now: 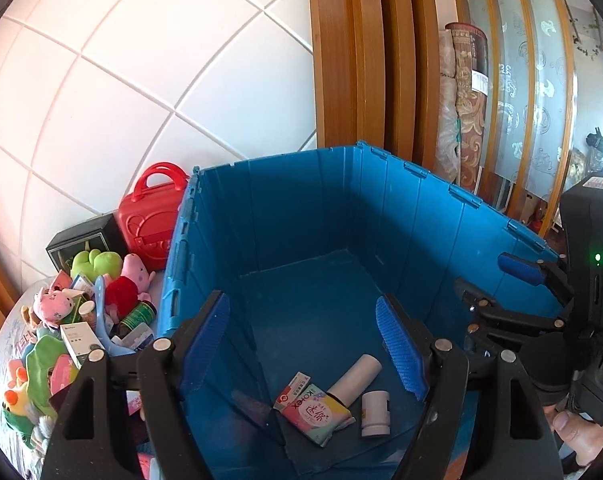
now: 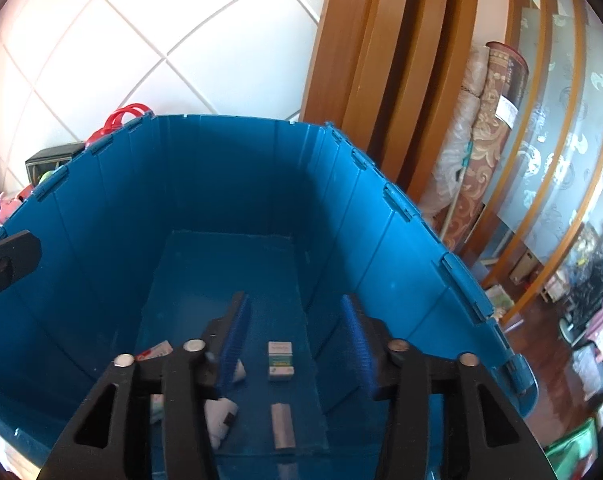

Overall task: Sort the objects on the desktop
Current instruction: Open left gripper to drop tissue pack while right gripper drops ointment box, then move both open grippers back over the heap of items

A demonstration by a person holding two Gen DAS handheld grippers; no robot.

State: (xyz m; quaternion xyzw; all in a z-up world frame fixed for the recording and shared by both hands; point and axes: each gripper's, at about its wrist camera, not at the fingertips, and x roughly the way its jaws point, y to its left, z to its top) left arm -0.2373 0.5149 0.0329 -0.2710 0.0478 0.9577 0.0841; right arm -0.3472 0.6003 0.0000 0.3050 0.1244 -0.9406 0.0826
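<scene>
A blue plastic crate (image 1: pixel 301 208) (image 2: pixel 229 184) fills both views. On its floor lie a white tube (image 1: pixel 359 378), a white bottle (image 1: pixel 375 412), a pink Kotex pack (image 1: pixel 315 414) and a small red-and-white box (image 1: pixel 293 388). My left gripper (image 1: pixel 301 348) is over the crate's near left corner, open and empty. My right gripper (image 2: pixel 297 340) stands open above the crate's inside. A small white-and-green box (image 2: pixel 280 366) shows between its fingers, down in the crate and clear of both pads. From the left wrist view the right gripper (image 1: pixel 497 284) sits at the crate's right wall.
Left of the crate lies a heap on the table: a pink pig plush (image 1: pixel 133 276), a green plush (image 1: pixel 93 260), a green bottle (image 1: pixel 139 314), a white box (image 1: pixel 79 338), a black box (image 1: pixel 81 236) and a red case (image 1: pixel 153 216). Tiled wall and wooden door frame (image 1: pixel 341 60) stand behind.
</scene>
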